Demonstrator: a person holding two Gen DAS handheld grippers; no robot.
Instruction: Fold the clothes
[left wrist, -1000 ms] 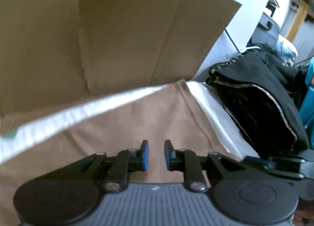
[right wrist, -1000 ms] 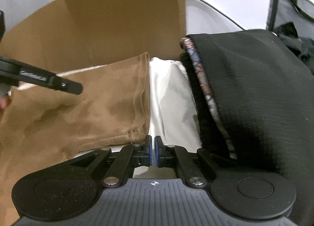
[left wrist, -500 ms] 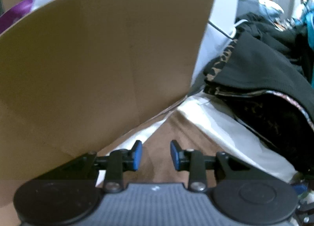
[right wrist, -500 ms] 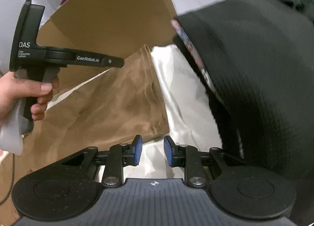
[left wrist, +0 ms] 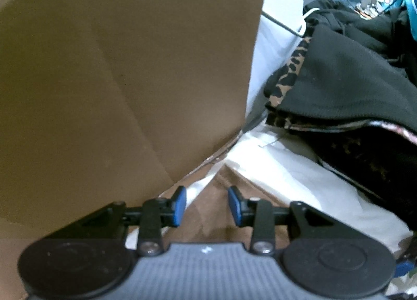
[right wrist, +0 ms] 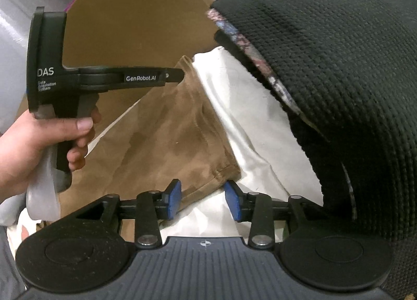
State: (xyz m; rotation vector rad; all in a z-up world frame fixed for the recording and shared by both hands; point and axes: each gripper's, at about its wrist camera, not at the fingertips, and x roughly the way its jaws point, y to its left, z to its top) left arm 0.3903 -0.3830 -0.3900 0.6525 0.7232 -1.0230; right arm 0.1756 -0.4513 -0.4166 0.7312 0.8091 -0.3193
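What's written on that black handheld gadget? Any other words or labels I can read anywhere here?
"DAS": rear body of the left gripper.
"GenRobot.AI": along its side.
Small print under "DAS": too blurred to read with confidence.
Nothing readable on the brown garment, the cardboard or the black clothes.

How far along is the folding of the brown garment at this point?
Done: the brown garment lies flat on the white sheet, apparently already folded. In hand: nothing; the left gripper and right gripper are open at its far and near corners. Left: probably another fold; the black pile looks untouched.

Matt brown cloth garment, coarse-knit black fabric, smooth white sheet, dull cardboard.
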